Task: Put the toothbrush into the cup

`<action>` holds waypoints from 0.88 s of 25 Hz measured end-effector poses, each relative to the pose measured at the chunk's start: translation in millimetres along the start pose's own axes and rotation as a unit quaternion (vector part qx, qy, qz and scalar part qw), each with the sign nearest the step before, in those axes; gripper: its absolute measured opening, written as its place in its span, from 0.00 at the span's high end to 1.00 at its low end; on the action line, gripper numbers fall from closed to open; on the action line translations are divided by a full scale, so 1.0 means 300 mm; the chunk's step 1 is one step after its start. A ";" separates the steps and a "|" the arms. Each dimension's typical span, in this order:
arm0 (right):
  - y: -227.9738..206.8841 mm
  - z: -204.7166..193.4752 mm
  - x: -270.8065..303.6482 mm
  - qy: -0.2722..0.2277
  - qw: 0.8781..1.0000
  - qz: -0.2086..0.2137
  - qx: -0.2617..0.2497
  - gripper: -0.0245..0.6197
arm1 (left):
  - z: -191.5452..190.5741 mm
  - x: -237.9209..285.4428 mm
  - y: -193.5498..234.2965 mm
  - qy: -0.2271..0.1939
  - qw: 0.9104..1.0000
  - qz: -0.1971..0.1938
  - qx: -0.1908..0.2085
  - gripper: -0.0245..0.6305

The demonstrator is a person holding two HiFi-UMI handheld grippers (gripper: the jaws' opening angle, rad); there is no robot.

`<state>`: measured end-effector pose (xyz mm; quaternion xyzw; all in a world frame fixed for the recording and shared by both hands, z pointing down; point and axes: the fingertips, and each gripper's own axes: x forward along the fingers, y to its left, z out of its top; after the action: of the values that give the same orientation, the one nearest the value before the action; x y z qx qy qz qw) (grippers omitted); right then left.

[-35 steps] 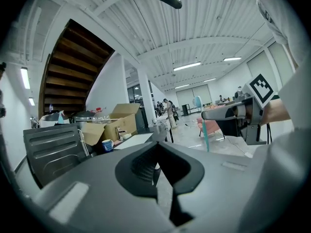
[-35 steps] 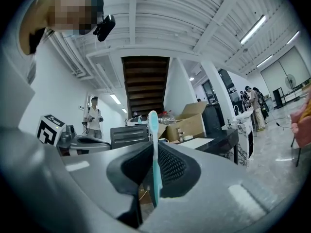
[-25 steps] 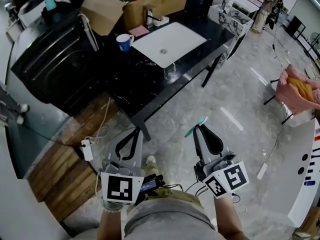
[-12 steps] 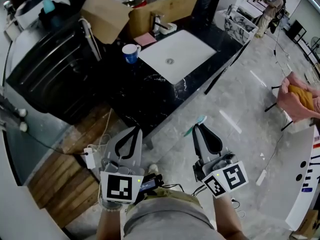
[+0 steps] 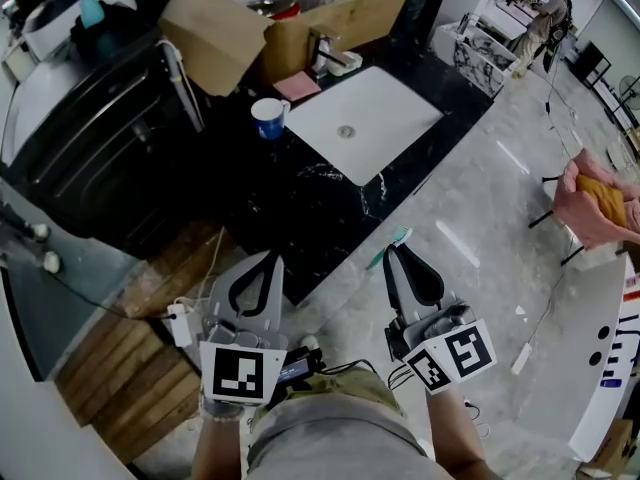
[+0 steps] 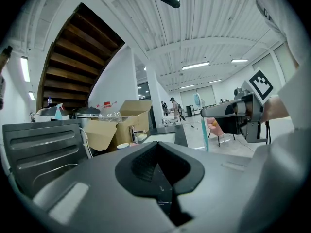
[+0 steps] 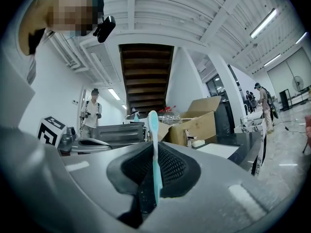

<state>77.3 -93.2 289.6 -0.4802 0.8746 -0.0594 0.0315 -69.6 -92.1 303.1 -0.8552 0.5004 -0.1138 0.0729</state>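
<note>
My right gripper (image 5: 393, 253) clamped tight on teal toothbrush (image 7: 154, 149), brush head poking out past jaws. My left gripper (image 5: 268, 260) pinched closed, nothing in it. Blue cup (image 5: 269, 118) on black counter (image 5: 290, 193), just beside white sink (image 5: 385, 128), well apart from both grippers.

The black marble-look countertop (image 5: 290, 183) shines glossy. The slim teal plastic toothbrush (image 7: 155, 169) looks smooth; the brown cardboard box (image 5: 330, 18) is matt.

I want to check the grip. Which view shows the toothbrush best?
The right gripper view: the toothbrush fills the centre, clamped upright in the right claw. The head view shows it small across the claw's tip; the left gripper view shows it thin and distant.
</note>
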 end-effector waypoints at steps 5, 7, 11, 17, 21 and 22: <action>0.011 -0.002 0.039 0.001 1.000 0.002 0.001 0.91 | -0.013 0.004 0.034 0.005 1.000 0.001 -0.001 0.94; 0.016 -0.001 0.051 0.002 1.000 0.004 -0.001 0.91 | -0.017 0.004 0.047 0.007 1.000 0.002 -0.002 0.94; 0.016 -0.004 0.065 0.003 1.000 0.005 -0.002 0.91 | -0.020 0.005 0.056 0.004 1.000 0.005 -0.005 0.94; 0.018 -0.007 0.092 0.005 1.000 0.015 0.001 0.91 | -0.021 0.002 0.082 0.006 1.000 0.018 -0.006 0.94; 0.021 -0.002 0.117 0.006 1.000 0.030 -0.002 0.91 | -0.022 0.005 0.093 0.010 0.999 0.031 -0.007 0.94; 0.020 0.000 0.124 0.006 0.999 0.034 -0.002 0.91 | -0.025 0.007 0.092 0.014 0.999 0.032 -0.006 0.94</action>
<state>52.5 -121.3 289.0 -0.4503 0.8905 -0.0597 0.0269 -93.9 -107.5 304.0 -0.8375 0.5291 -0.1201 0.0644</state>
